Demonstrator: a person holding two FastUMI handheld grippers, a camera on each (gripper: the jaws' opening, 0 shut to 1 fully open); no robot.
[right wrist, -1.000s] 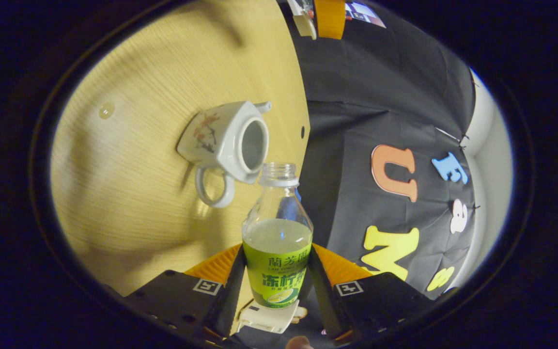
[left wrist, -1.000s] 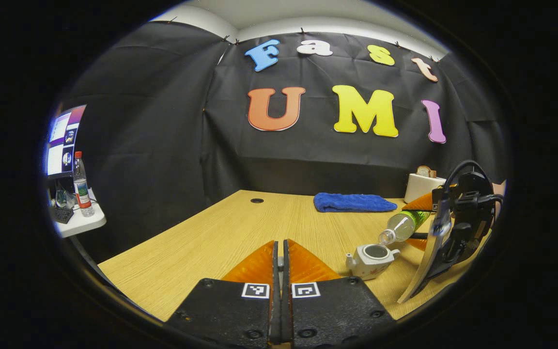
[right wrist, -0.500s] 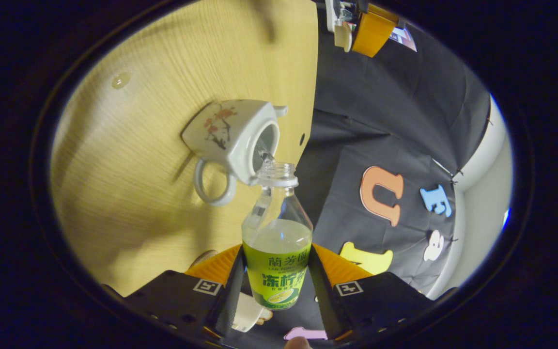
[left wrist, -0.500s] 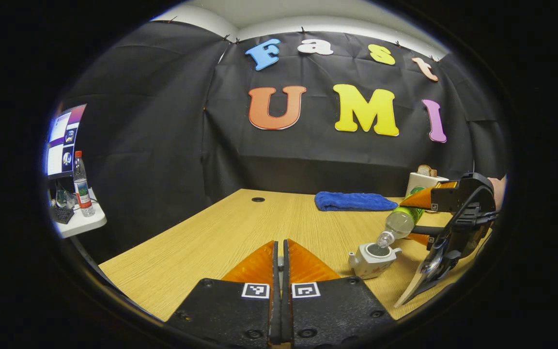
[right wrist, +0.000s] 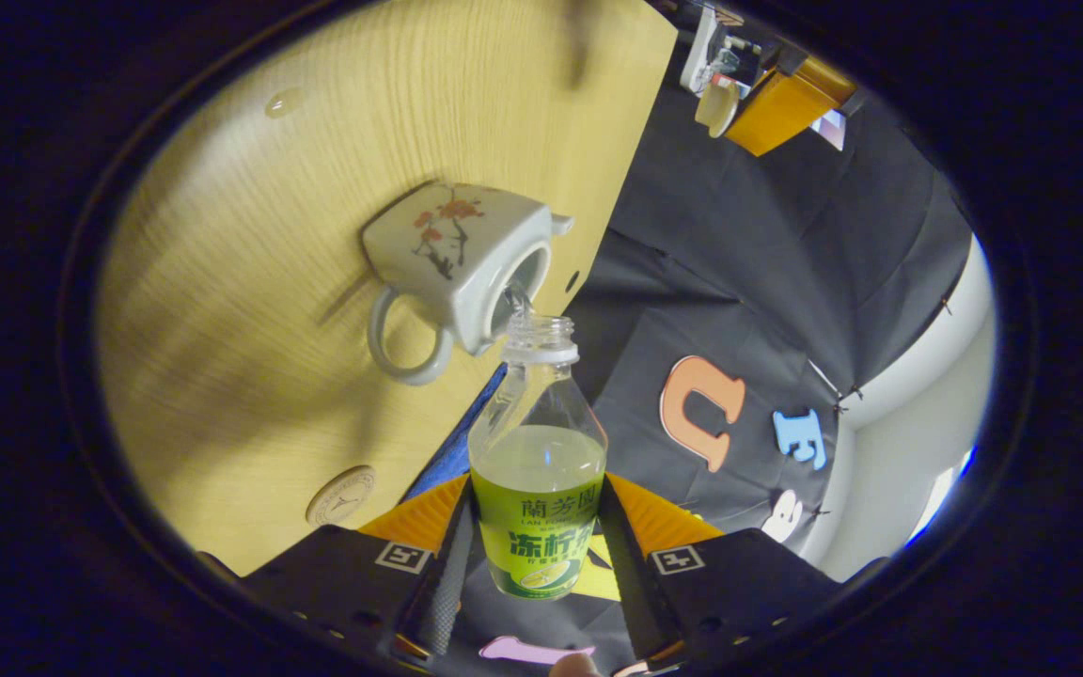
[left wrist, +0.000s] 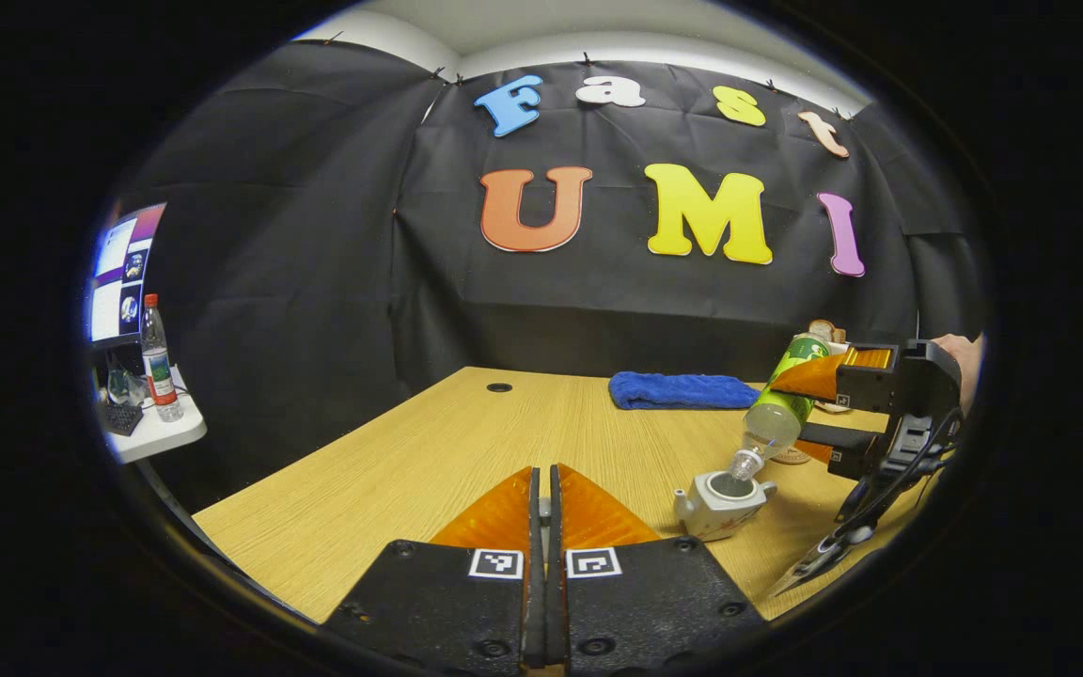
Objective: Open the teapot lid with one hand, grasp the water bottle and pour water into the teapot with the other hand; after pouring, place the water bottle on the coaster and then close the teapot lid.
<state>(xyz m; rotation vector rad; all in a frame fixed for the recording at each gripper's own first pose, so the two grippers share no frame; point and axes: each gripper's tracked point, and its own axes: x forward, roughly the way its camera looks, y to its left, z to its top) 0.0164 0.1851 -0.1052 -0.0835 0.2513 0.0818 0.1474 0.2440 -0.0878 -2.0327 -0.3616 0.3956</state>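
A white teapot (left wrist: pixel 723 496) with a flower print (right wrist: pixel 452 252) stands open on the wooden table (left wrist: pixel 466 451). Over it, my right gripper (right wrist: pixel 539 503) is shut on a green-labelled water bottle (right wrist: pixel 539 470). The bottle (left wrist: pixel 779 402) is tilted steeply, mouth down at the pot's opening, and a thin stream of water (right wrist: pixel 516 299) runs in. In the left gripper view, my right gripper (left wrist: pixel 793 414) shows with a hand behind it. My left gripper (left wrist: pixel 544 503) hangs to the pot's left, shut on the teapot lid (right wrist: pixel 716 103). A round coaster (right wrist: pixel 340 495) lies on the table near the pot.
A folded blue towel (left wrist: pixel 682 391) lies at the back of the table, with a white toaster (left wrist: pixel 824 334) beside it, partly hidden by the bottle. A cable hole (left wrist: pixel 499 386) sits at the far edge. Off to the left, a side table (left wrist: pixel 161 432) holds another bottle (left wrist: pixel 158 357) and a monitor (left wrist: pixel 120 271).
The right gripper has tipped the bottle steeper, its base rising and its mouth dropping to the pot's opening. Water now runs into the teapot. The left gripper has stayed put.
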